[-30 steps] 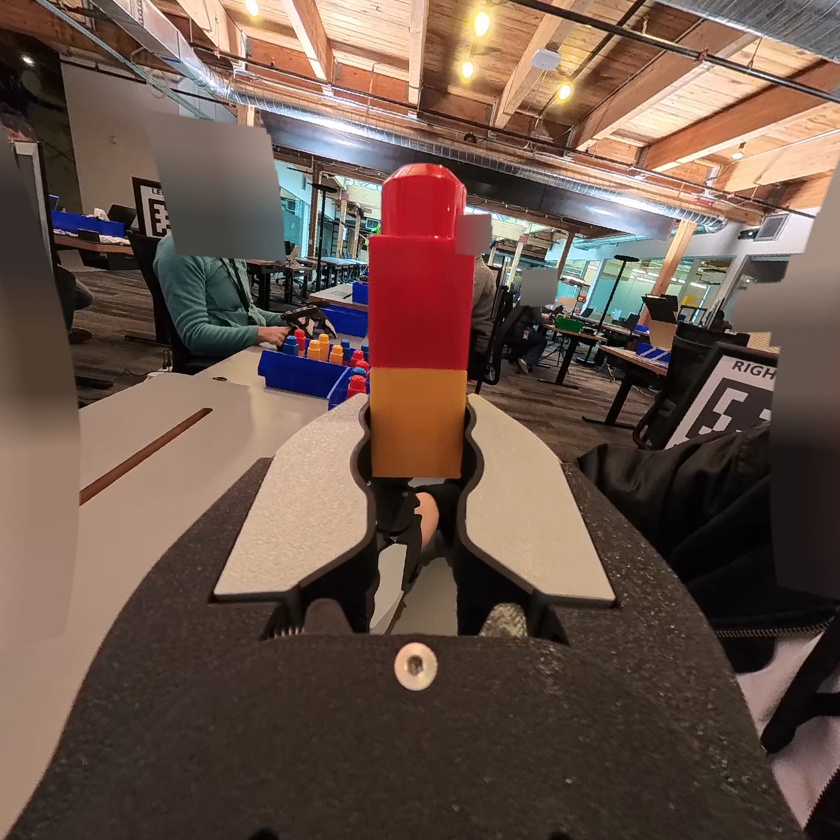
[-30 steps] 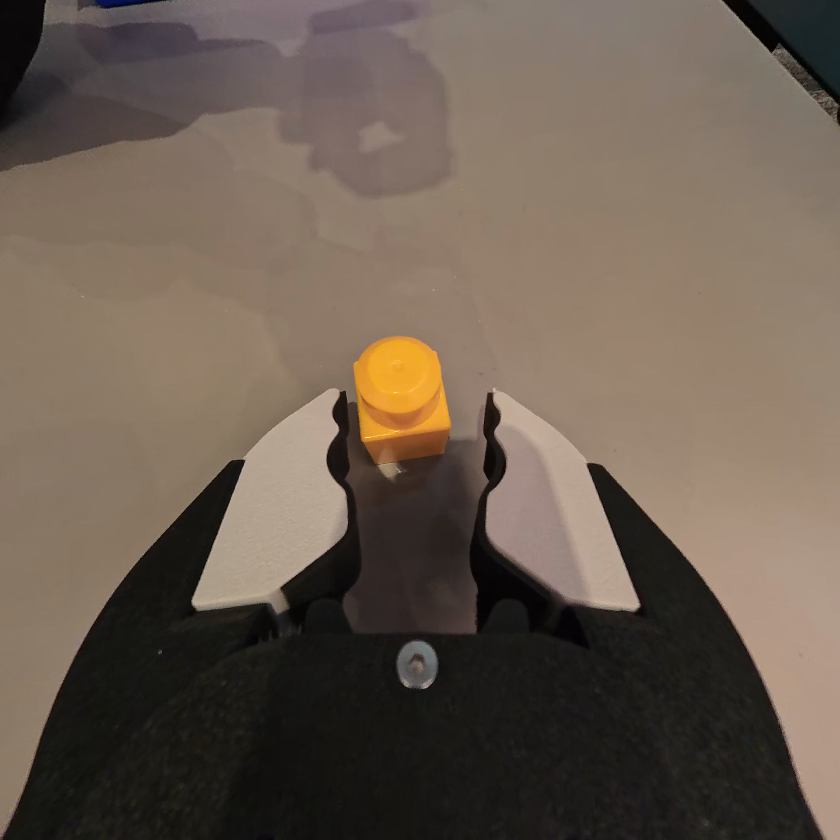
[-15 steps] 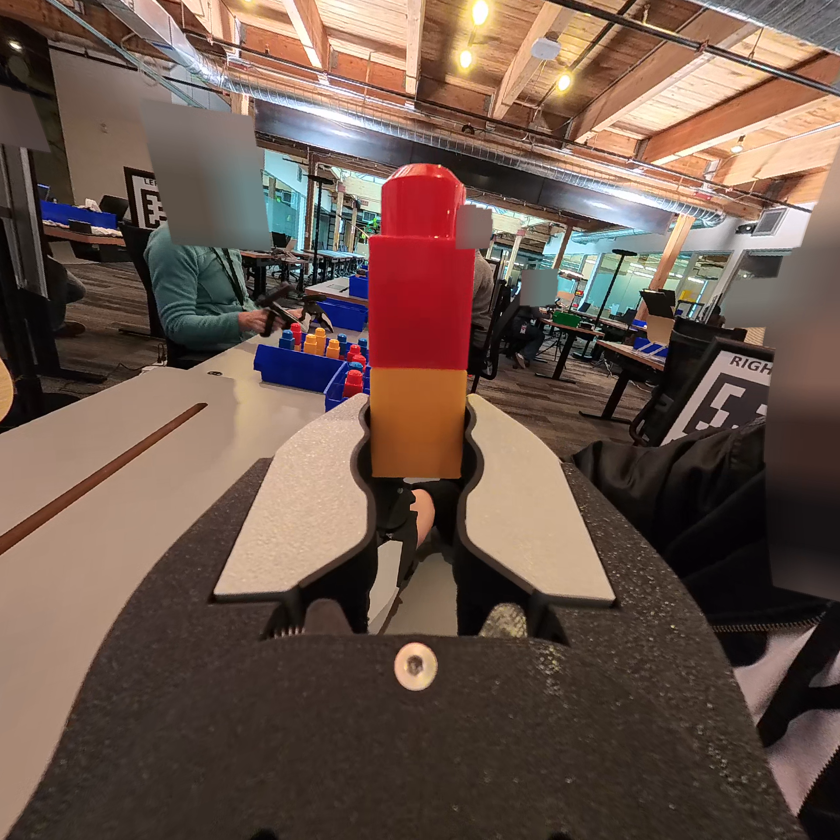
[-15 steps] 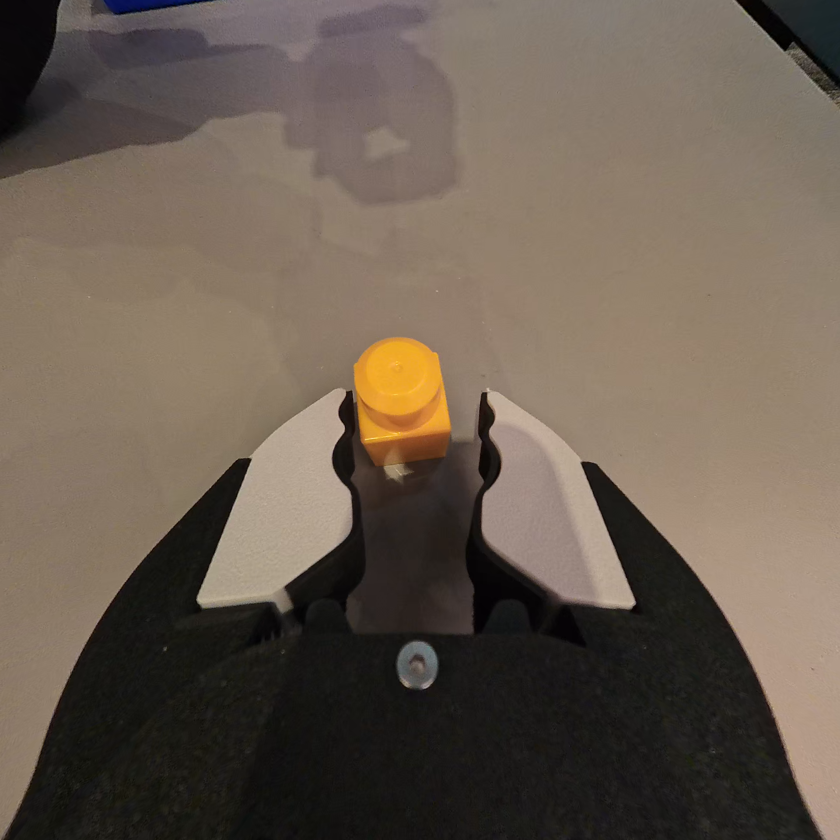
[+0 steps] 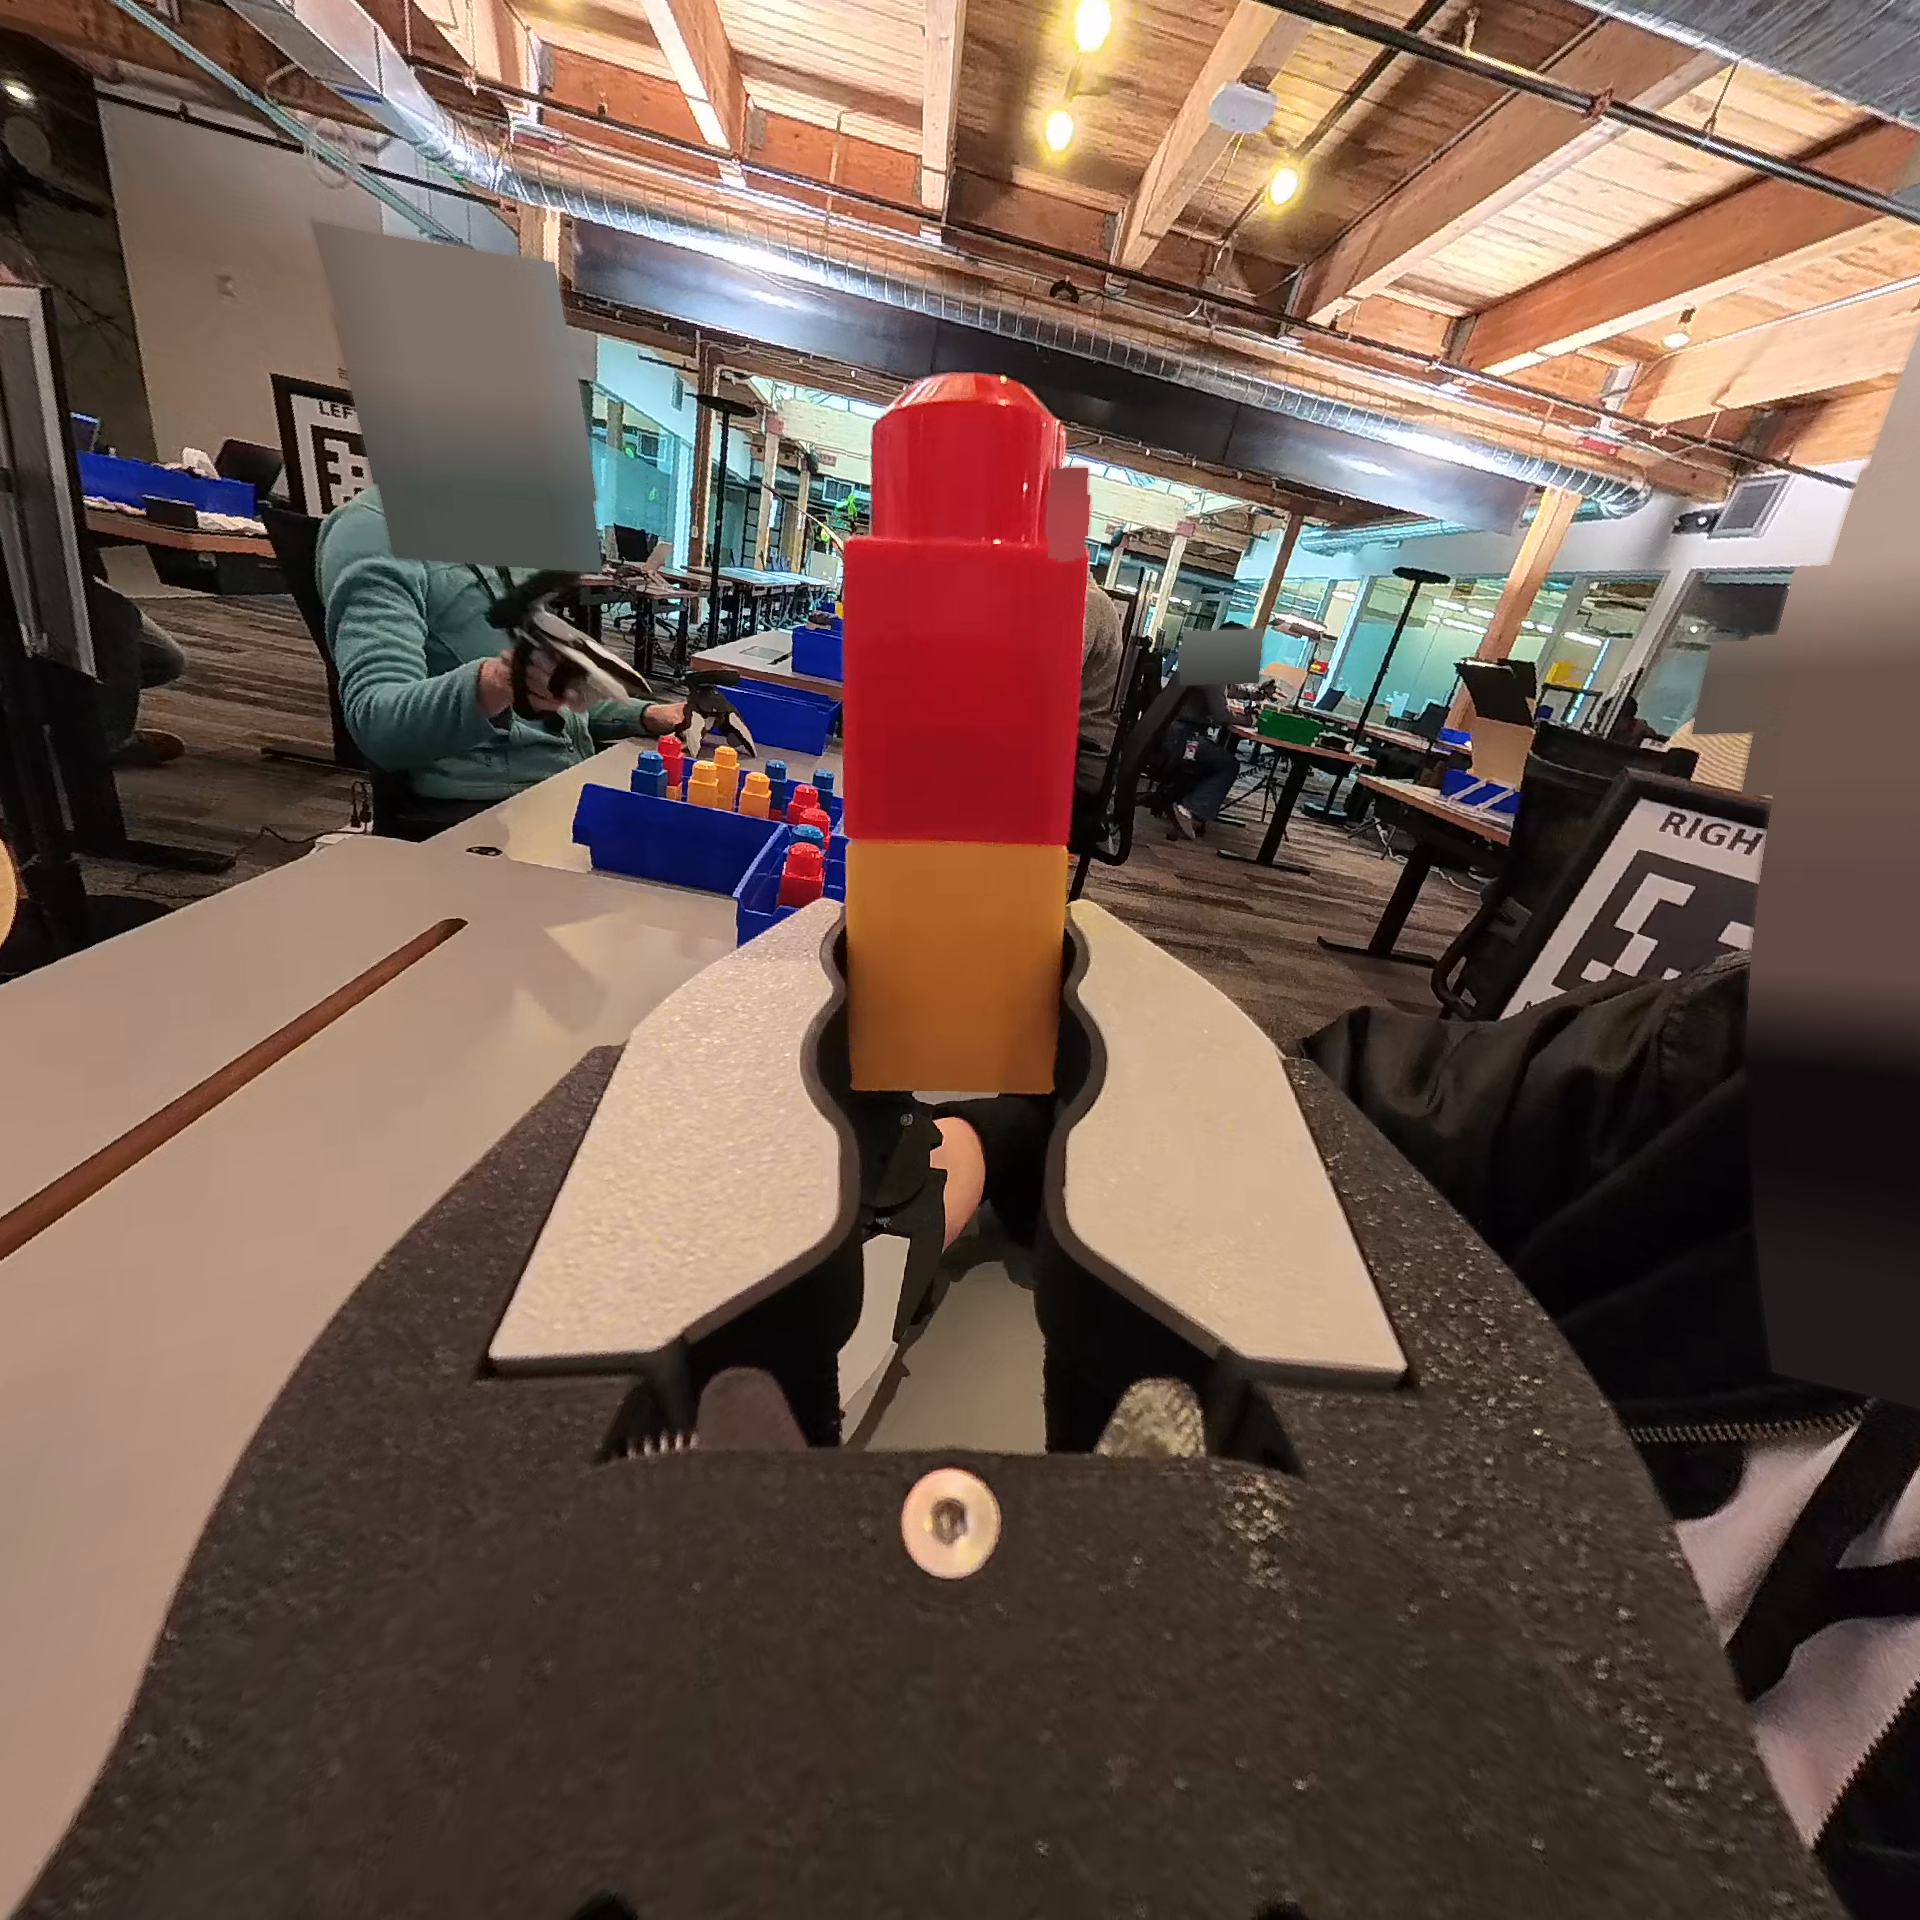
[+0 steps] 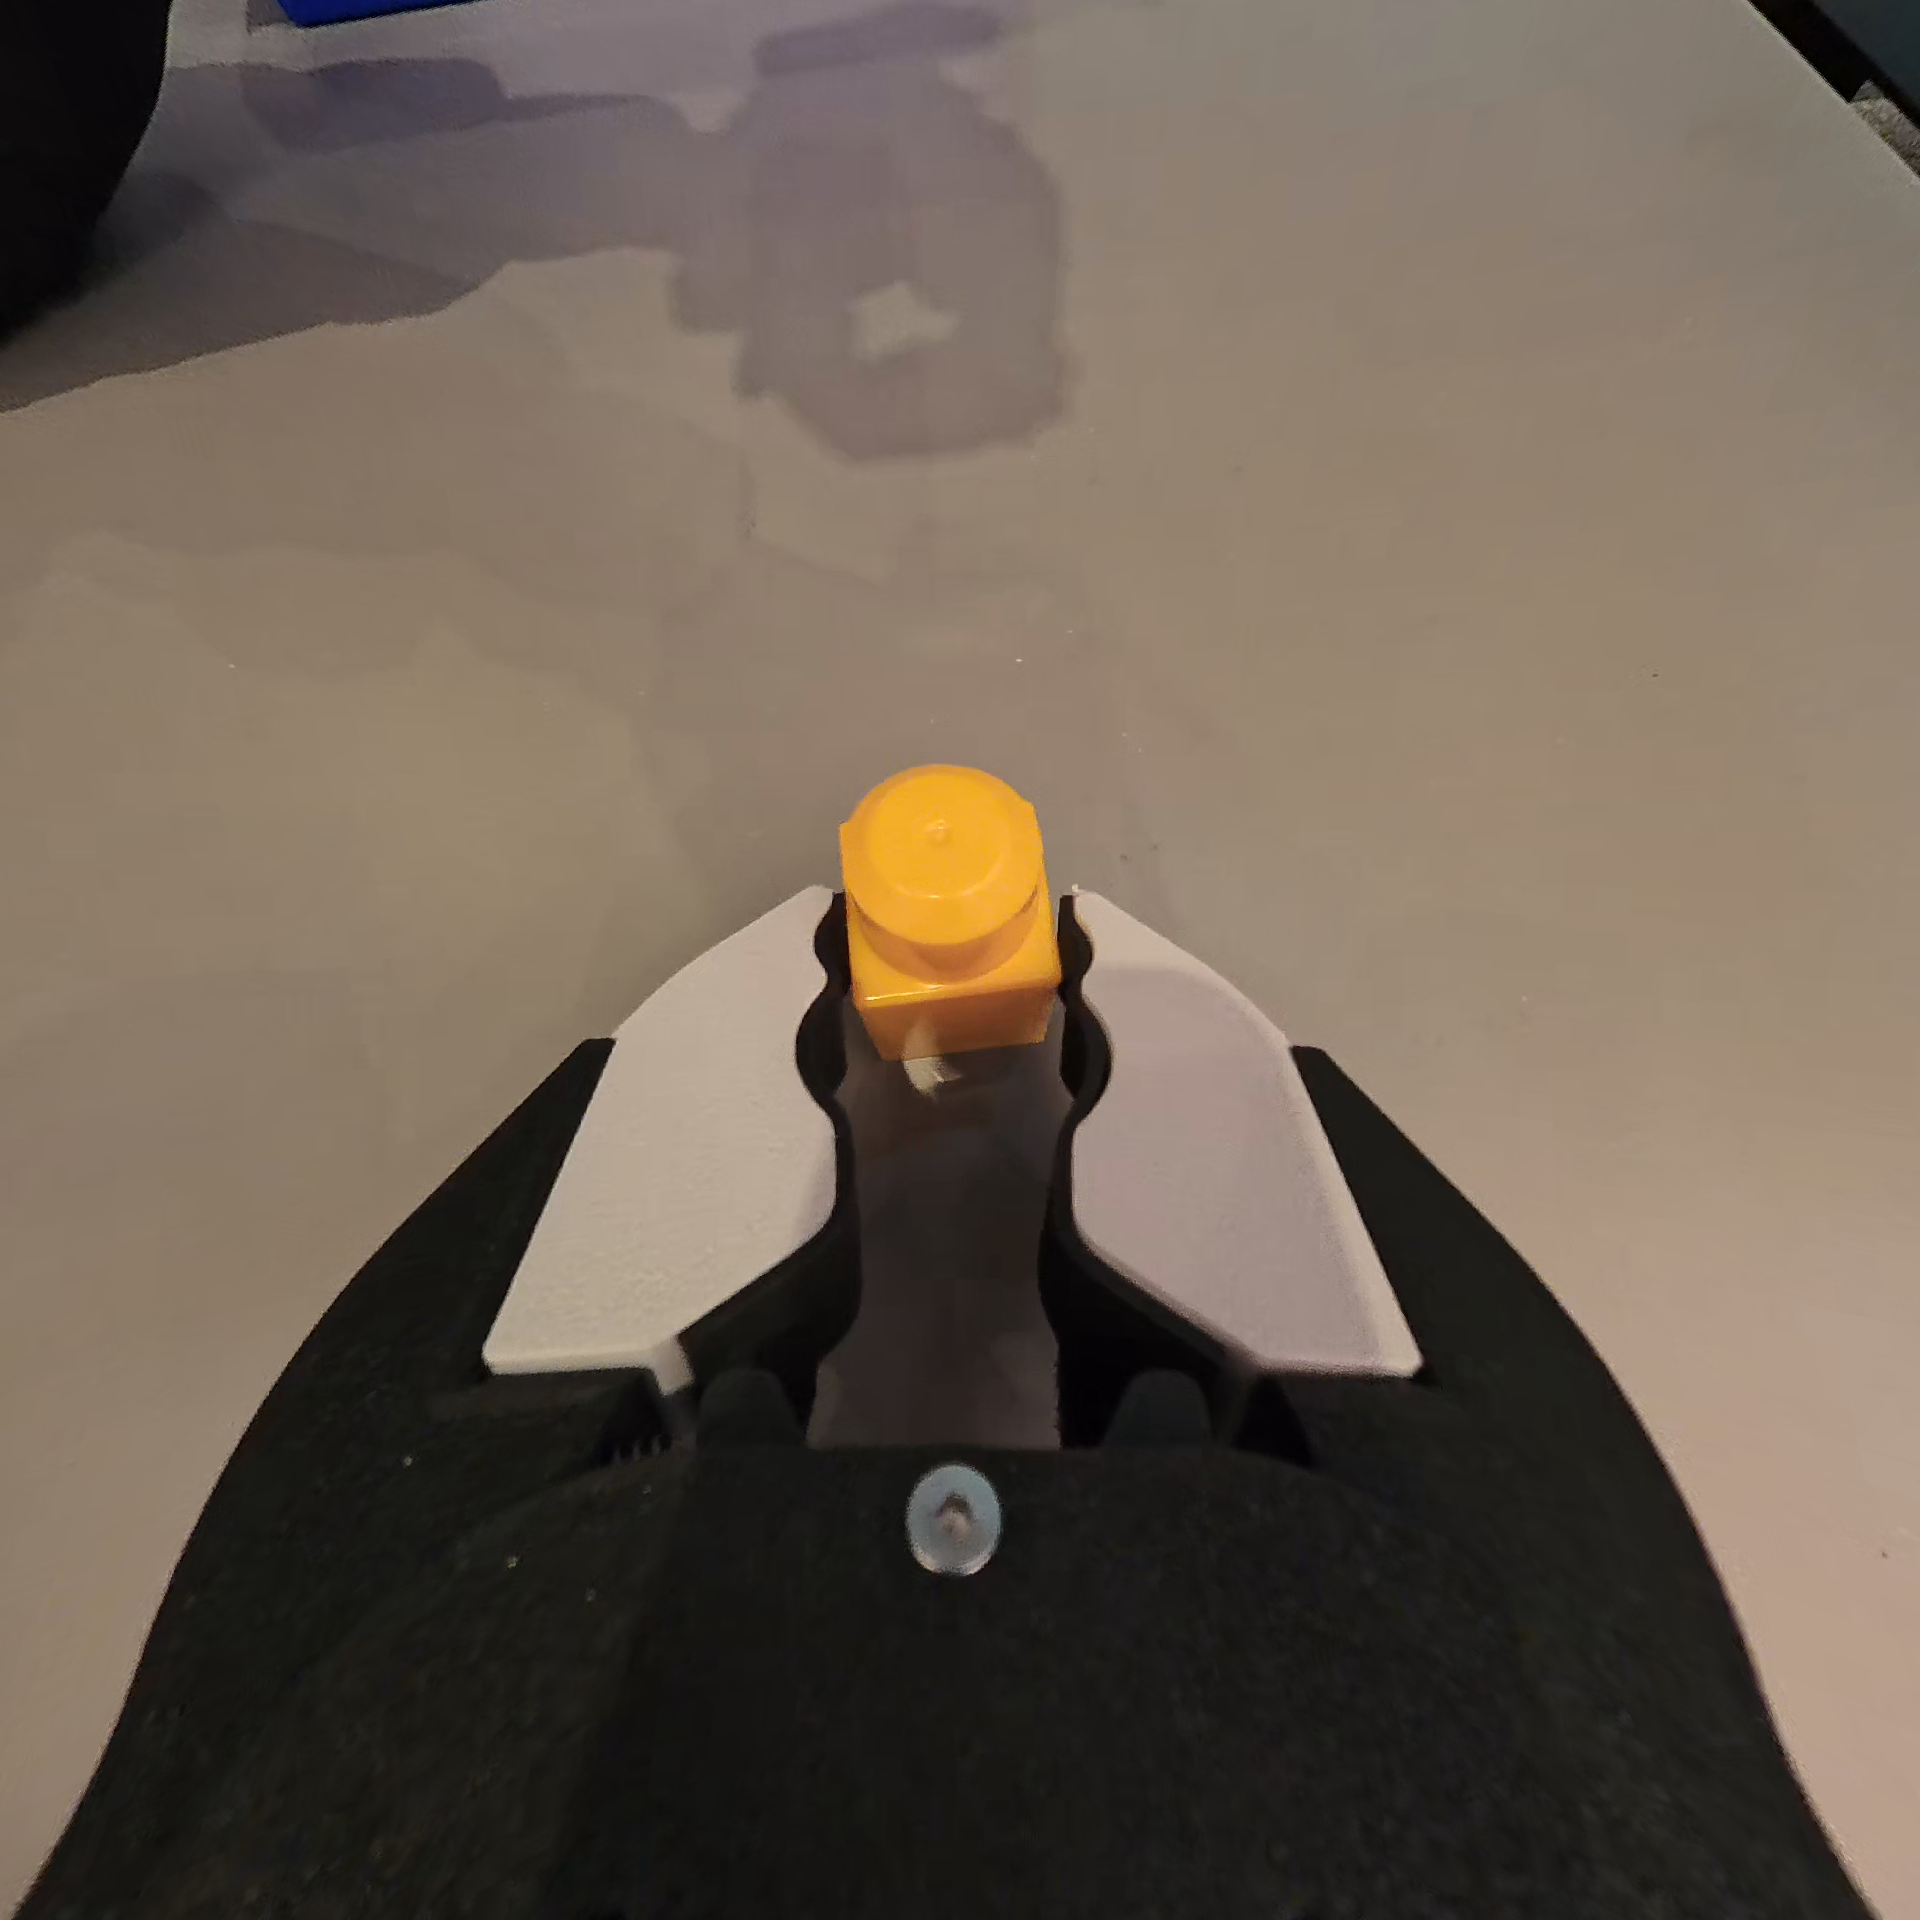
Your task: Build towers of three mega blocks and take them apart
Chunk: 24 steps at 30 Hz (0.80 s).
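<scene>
My left gripper (image 5: 956, 925) is shut on the orange bottom block (image 5: 954, 987) of a stack, with red block (image 5: 961, 686) above it ending in a red stud. The stack is held up in the air, pointing away from the camera. In the right wrist view a single orange block (image 6: 940, 862) stands stud-up on the grey table (image 6: 1351, 520). My right gripper (image 6: 945, 904) is low over the table, and both pads press on the sides of that block.
Blue bins (image 5: 675, 842) with several red, orange and blue blocks stand at the far end of the table (image 5: 260, 1039). A person in a teal sleeve (image 5: 416, 665) works there with grippers. A black jacket (image 5: 1558, 1143) lies to the right.
My right gripper's fingers have closed from a wide gap onto the orange block on the table. My left gripper has kept its hold on the stack, swinging slightly.
</scene>
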### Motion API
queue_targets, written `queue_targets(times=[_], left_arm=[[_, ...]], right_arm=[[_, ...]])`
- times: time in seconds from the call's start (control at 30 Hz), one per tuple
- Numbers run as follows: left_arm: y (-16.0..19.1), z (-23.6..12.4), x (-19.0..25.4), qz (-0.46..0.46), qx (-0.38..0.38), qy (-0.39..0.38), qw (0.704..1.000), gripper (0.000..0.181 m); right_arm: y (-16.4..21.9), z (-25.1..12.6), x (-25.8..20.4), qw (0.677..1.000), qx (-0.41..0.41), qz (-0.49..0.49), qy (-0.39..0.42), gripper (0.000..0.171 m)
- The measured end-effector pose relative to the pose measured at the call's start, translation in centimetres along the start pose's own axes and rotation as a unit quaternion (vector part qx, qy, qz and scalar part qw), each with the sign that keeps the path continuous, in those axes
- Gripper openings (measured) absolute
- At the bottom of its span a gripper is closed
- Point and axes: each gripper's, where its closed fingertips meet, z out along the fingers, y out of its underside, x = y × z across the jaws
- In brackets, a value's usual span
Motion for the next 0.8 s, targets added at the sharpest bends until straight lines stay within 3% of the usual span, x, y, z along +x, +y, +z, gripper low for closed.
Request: queue_targets(times=[0.4, 0.67, 0.8], left_arm=[[0.2, -0.4, -1.3, 0.004, -0.004, -0.037, 0.999, 0.035], [0.9, -2.8, -7.2, 0.038, -0.042, -0.264, 0.963, 0.036], [0.9, -5.7, -10.2, 0.054, -0.057, -0.404, 0.911, 0.036]], right_arm=[[-1.6, -1.5, 0.2, 0.999, 0.01, -0.016, 0.026, 0.037], [-2.4, -5.2, 1.8, 0.997, 0.003, 0.006, 0.073, 0.037], [-2.7, -7.4, 2.6, 0.995, 0.001, 0.026, 0.097, 0.037]])
